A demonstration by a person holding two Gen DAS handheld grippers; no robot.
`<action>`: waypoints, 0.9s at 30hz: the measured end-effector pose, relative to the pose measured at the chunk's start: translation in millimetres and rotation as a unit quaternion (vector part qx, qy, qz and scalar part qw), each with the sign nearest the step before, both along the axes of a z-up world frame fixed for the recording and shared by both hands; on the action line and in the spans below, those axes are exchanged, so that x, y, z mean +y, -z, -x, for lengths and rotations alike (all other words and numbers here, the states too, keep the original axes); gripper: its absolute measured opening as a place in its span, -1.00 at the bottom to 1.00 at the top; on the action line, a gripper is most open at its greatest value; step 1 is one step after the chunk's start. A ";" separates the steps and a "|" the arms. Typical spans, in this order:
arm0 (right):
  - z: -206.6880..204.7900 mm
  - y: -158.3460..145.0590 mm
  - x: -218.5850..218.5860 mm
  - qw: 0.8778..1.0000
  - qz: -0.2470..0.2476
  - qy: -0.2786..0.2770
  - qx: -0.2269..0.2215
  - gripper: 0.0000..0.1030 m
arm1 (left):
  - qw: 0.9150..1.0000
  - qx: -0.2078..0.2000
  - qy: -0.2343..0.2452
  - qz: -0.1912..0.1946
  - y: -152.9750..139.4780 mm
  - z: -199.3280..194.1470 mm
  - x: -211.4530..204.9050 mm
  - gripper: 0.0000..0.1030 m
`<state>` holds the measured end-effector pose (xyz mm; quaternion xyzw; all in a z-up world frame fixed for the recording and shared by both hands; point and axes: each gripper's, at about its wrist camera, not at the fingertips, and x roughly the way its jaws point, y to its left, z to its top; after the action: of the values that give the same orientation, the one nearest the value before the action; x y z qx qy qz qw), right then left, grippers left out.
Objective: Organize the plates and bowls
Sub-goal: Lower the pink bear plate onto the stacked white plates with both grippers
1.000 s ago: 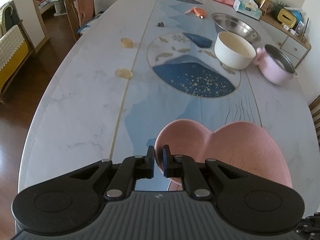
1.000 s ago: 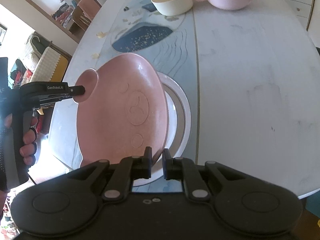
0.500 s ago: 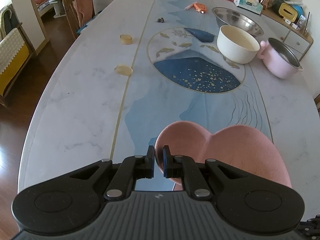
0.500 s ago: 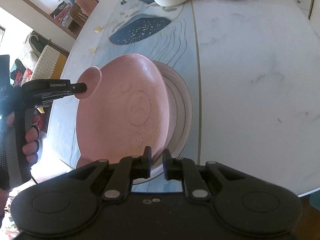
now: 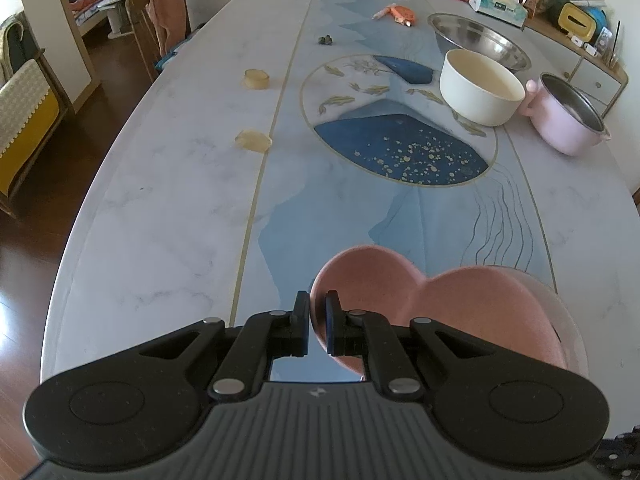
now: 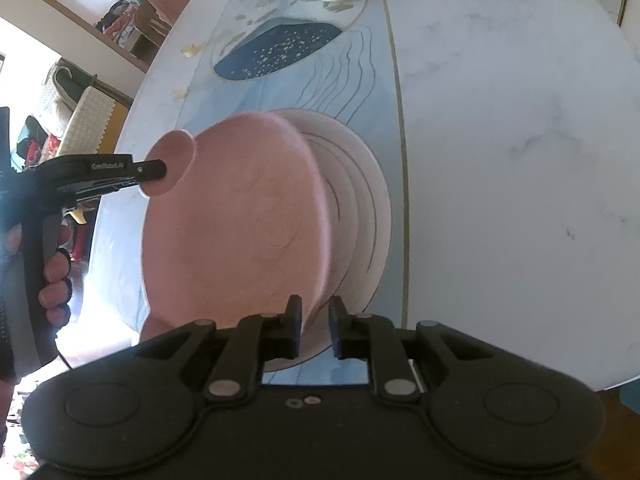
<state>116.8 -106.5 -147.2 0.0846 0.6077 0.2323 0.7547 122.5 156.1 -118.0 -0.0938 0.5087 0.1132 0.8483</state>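
A pink plate with round ears (image 6: 236, 216) is tilted over a pale round plate (image 6: 360, 200) on the table. My left gripper (image 5: 318, 322) is shut on one ear of the pink plate (image 5: 460, 312); it shows from the side in the right wrist view (image 6: 154, 170). My right gripper (image 6: 316, 326) is at the pink plate's near rim, its fingers slightly parted around the edge. A cream bowl (image 5: 480, 92), a steel bowl (image 5: 476, 40) and a pink pot (image 5: 568, 116) stand at the far right.
Two small amber discs (image 5: 254, 140) lie left of the table's middle. A tissue box (image 5: 498, 4) and orange item (image 5: 402, 14) sit at the far end. A chair (image 5: 164, 28) stands at the left; the table's near edge (image 6: 560, 380) is close.
The pink plate has come down and moved right over the pale plate. My right gripper's fingers have parted a little at its rim. The left gripper still holds the ear.
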 end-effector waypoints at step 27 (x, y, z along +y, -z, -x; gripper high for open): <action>5.0 -37.9 6.1 0.997 0.012 -0.021 -0.075 -0.34 | 0.998 -0.062 0.024 -0.003 -48.3 52.1 -7.8 -0.14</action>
<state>111.8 -100.4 -109.4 0.0450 0.5539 0.2460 0.7941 70.4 148.3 -69.6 -0.0859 0.4568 0.0882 0.8810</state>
